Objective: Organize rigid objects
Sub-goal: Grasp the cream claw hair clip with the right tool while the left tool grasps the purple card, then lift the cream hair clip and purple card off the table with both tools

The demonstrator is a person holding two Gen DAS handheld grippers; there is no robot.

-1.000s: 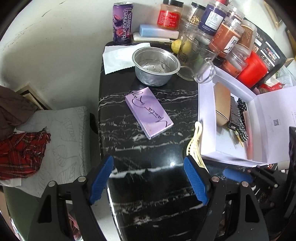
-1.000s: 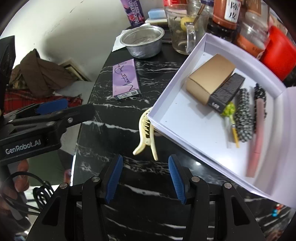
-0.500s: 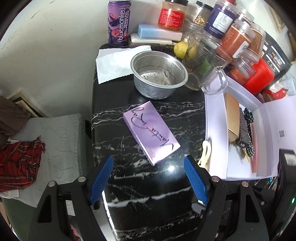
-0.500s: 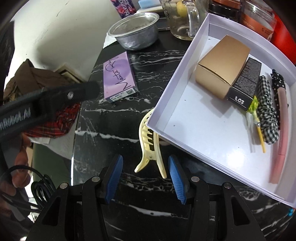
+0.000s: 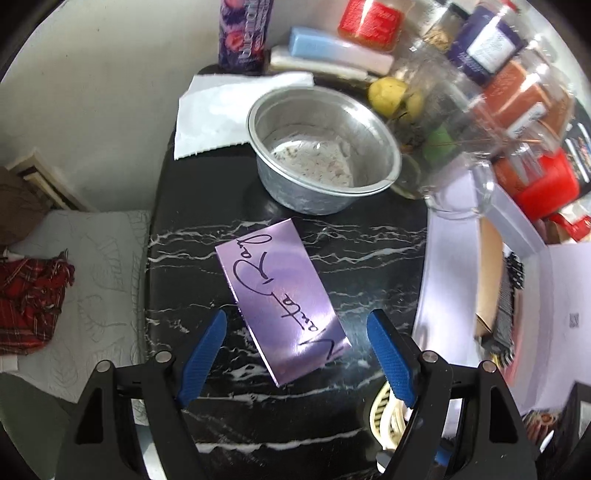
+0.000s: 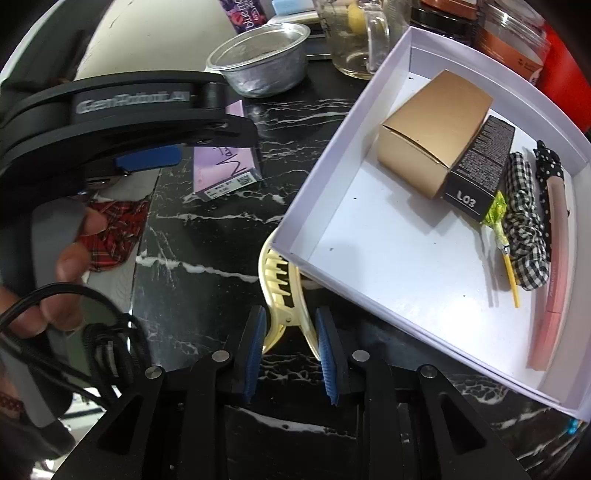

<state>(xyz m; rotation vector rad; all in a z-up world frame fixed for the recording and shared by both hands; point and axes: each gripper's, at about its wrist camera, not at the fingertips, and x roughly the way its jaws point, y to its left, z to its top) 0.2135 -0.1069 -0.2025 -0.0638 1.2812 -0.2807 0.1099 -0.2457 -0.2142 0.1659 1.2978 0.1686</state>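
A cream hair claw clip (image 6: 280, 280) lies on the black marble table (image 6: 207, 240), against the near corner of the white box (image 6: 332, 162). My right gripper (image 6: 290, 317) is closing, its blue pads pressing both sides of the clip's handles. In the left wrist view the clip (image 5: 384, 417) shows beside the right finger. A flat purple box (image 5: 280, 295) with script lettering lies on the table. My left gripper (image 5: 295, 325) hovers open just above its near end, pads apart from it. The purple box (image 6: 229, 173) also shows under the left gripper's blue pad (image 6: 147, 160).
The white box holds a tan carton (image 6: 432, 129), a black carton (image 6: 476, 166), a checked fabric roll (image 6: 524, 229) and a pink strip (image 6: 554, 258). Behind stand a steel bowl (image 5: 325, 155), a glass mug (image 5: 454, 147), a purple can (image 5: 243, 29), jars and a napkin (image 5: 221, 110).
My left gripper moved forward and down over the purple box. My right gripper sank slightly and its jaws narrowed onto the hair clip.
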